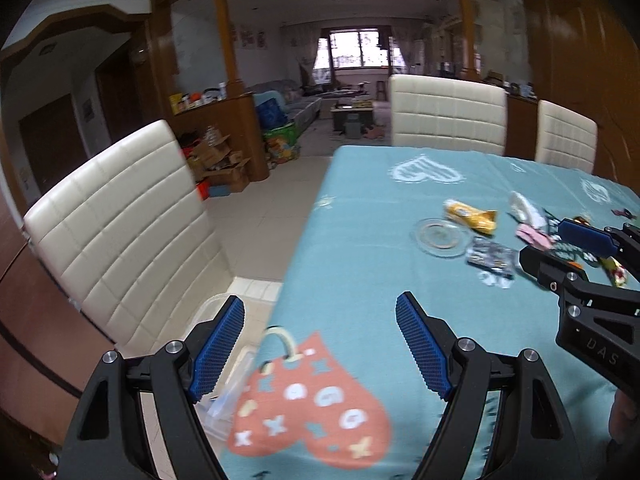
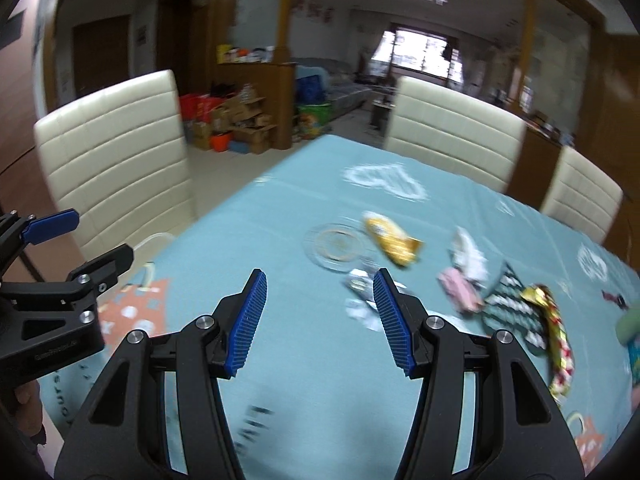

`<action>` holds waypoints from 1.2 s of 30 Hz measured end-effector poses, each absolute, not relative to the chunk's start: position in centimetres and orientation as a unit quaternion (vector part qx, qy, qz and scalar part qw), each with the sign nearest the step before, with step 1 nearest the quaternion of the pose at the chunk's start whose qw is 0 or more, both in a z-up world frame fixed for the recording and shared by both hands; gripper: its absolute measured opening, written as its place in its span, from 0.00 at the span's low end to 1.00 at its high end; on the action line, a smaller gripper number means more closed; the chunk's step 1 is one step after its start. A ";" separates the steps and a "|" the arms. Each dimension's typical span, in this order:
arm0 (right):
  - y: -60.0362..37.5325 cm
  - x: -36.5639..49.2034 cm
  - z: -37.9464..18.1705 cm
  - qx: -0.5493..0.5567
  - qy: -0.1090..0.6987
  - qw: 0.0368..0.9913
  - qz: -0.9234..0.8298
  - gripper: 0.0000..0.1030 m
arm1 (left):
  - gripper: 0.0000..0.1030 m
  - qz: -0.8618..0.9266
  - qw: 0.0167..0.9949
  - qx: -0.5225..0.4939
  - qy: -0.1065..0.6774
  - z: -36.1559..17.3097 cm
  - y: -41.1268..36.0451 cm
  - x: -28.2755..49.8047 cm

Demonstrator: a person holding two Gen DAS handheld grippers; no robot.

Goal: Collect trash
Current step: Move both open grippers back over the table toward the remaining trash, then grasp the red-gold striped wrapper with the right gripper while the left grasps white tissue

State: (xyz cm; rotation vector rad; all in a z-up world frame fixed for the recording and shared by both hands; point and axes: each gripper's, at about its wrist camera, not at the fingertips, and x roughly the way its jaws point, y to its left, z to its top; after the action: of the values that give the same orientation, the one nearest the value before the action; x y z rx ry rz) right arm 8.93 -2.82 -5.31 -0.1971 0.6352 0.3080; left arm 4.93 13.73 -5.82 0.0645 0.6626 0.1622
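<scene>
Wrappers lie scattered on the teal tablecloth (image 1: pixel 360 240): a yellow snack packet (image 1: pixel 472 216) (image 2: pixel 394 240), a silver foil wrapper (image 1: pixel 490 258) (image 2: pixel 360 280), a white crumpled one (image 2: pixel 468 254), a pink one (image 2: pixel 458 290) and a dark patterned bag (image 2: pixel 512 312). My left gripper (image 1: pixel 320 348) hangs open over the table's near left edge, nothing between its pads. My right gripper (image 2: pixel 320 320) is open too, empty, just short of the foil wrapper. Each gripper shows at the side of the other's view.
A clear glass dish (image 1: pixel 442 236) (image 2: pixel 338 244) sits beside the yellow packet. Cream chairs (image 1: pixel 120 240) (image 1: pixel 448 116) stand at the left and far sides. A clear plastic bin (image 1: pixel 228 360) sits below the table's left edge. Boxes (image 1: pixel 220 164) clutter the floor beyond.
</scene>
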 end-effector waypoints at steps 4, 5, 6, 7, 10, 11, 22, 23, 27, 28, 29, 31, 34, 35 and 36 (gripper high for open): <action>-7.8 9.3 -5.5 -0.074 0.319 0.938 0.112 0.56 | 0.74 0.034 0.941 0.034 0.335 -5.6 9.7 6.2; -8.8 9.3 -5.7 -0.071 0.321 0.939 0.104 0.56 | 0.74 0.026 0.940 0.033 0.337 -5.5 9.1 6.5; -10.1 9.4 -5.9 -0.068 0.323 0.939 0.093 0.56 | 0.74 0.013 0.939 0.033 0.342 -5.6 8.0 7.0; -10.9 9.4 -6.0 -0.066 0.324 0.940 0.087 0.56 | 0.74 0.006 0.938 0.035 0.344 -5.7 7.1 7.2; -14.4 9.6 -6.5 -0.056 0.331 0.940 0.062 0.56 | 0.74 -0.017 0.936 0.050 0.348 -6.0 3.8 8.1; -15.9 9.8 -6.7 -0.051 0.334 0.940 0.052 0.56 | 0.74 -0.023 0.935 0.054 0.349 -6.2 2.8 8.3; -24.9 11.7 -9.4 -0.029 0.371 0.928 -0.015 0.56 | 0.74 -0.090 0.915 0.078 0.385 -9.3 -6.0 12.0; -25.5 12.0 -9.7 -0.026 0.374 0.927 -0.019 0.56 | 0.74 -0.091 0.913 0.080 0.389 -9.6 -6.4 12.4; -27.2 13.3 -10.9 -0.012 0.391 0.920 -0.025 0.56 | 0.74 -0.093 0.905 0.087 0.406 -10.7 -7.7 14.2; -27.5 13.6 -11.1 -0.011 0.393 0.919 -0.028 0.59 | 0.74 -0.095 0.903 0.087 0.410 -10.8 -8.1 14.6; -27.7 13.9 -11.4 -0.010 0.394 0.918 -0.032 0.63 | 0.74 -0.099 0.901 0.086 0.413 -10.9 -8.3 14.9; -28.1 14.2 -11.8 -0.006 0.395 0.918 -0.036 0.66 | 0.74 -0.104 0.898 0.090 0.417 -11.3 -9.0 15.6; -28.6 15.1 -12.6 0.000 0.405 0.914 -0.039 0.65 | 0.74 -0.101 0.894 0.102 0.425 -12.1 -9.8 16.5; -28.8 15.4 -13.0 0.003 0.411 0.911 -0.038 0.65 | 0.74 -0.099 0.892 0.104 0.428 -12.5 -10.0 16.8; -28.8 15.6 -13.3 0.005 0.414 0.909 -0.037 0.64 | 0.74 -0.098 0.891 0.105 0.431 -12.8 -10.0 17.0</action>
State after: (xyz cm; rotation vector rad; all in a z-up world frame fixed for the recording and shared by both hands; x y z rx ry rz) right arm 15.56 -28.82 -13.26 0.0106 0.8550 -0.0757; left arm 17.01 -10.00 -12.78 0.2175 0.8949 -0.2026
